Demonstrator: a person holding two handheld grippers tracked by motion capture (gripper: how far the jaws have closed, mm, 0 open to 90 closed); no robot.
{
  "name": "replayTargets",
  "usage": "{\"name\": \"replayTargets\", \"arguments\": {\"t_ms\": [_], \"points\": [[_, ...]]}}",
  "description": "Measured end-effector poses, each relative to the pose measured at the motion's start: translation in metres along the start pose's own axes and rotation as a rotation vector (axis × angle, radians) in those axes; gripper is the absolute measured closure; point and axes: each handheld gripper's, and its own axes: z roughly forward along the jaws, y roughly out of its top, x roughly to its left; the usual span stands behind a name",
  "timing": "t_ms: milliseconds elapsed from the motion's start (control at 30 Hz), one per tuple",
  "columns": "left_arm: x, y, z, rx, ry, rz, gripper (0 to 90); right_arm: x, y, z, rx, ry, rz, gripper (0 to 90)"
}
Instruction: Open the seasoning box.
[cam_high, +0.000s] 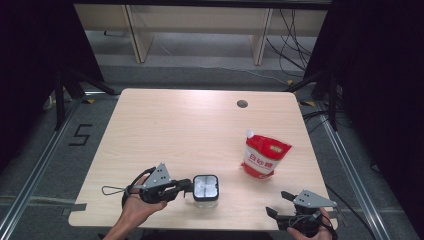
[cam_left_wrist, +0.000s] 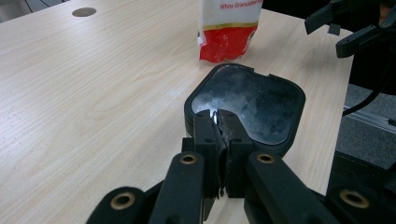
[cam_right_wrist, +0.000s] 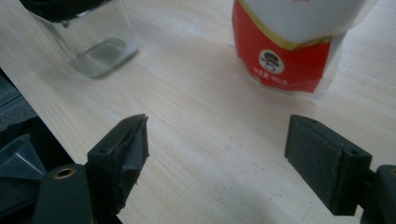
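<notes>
- Jaws of left gripper (cam_left_wrist: 219, 140) clenched on the black lid rim of glass jar (cam_high: 205, 189), near the surface's front edge.
- Right gripper (cam_right_wrist: 217, 154) jaws released, nothing between.
- Red-white pouch (cam_left_wrist: 227, 28) reads "White Granulated"; the jar's contents are unclear.

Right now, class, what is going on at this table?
A person works with a gripper in each hand. The left gripper is shut on the rim of the black lid of a clear glass jar near the table's front edge. The right gripper hangs open, empty, short of a red and white pouch standing upright.
</notes>
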Motion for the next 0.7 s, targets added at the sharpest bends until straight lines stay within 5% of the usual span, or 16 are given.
{"name": "replayTargets", "arguments": {"t_ms": [33, 67, 100, 267, 367, 400, 500, 600, 700], "points": [[0.0, 0.0, 0.0, 0.0, 0.0, 0.0, 86.4, 0.0, 0.0, 0.0, 0.0, 0.0, 0.0, 23.4], [-0.001, 0.0, 0.0, 0.007, 0.005, 0.0, 86.5, -0.001, 0.003, 0.002, -0.026, 0.009, -0.055, 26.8], [-0.001, 0.001, 0.0, 0.008, 0.005, 0.011, 86.6, 0.003, 0.003, 0.002, -0.009, 0.01, -0.021, 28.5], [0.0, -0.001, 0.0, -0.005, 0.005, -0.001, 87.2, 0.01, 0.012, 0.006, -0.055, 0.042, -0.087, 44.1], [-0.001, -0.002, 0.0, -0.012, 0.007, -0.016, 87.5, 0.02, 0.018, 0.01, -0.052, 0.07, -0.071, 49.4], [0.0, -0.002, -0.001, -0.011, 0.006, -0.008, 87.6, 0.019, 0.021, 0.012, -0.083, 0.069, -0.125, 51.5], [-0.001, -0.003, -0.001, -0.011, 0.007, -0.002, 87.6, 0.029, 0.028, 0.016, -0.088, 0.089, -0.115, 56.2], [-0.001, -0.003, 0.0, -0.016, 0.002, -0.009, 87.7, 0.034, 0.035, 0.025, -0.101, 0.106, -0.178, 60.8], [-0.001, -0.004, 0.0, -0.02, 0.008, -0.012, 87.9, 0.042, 0.041, 0.032, -0.101, 0.127, -0.186, 65.2]]}}
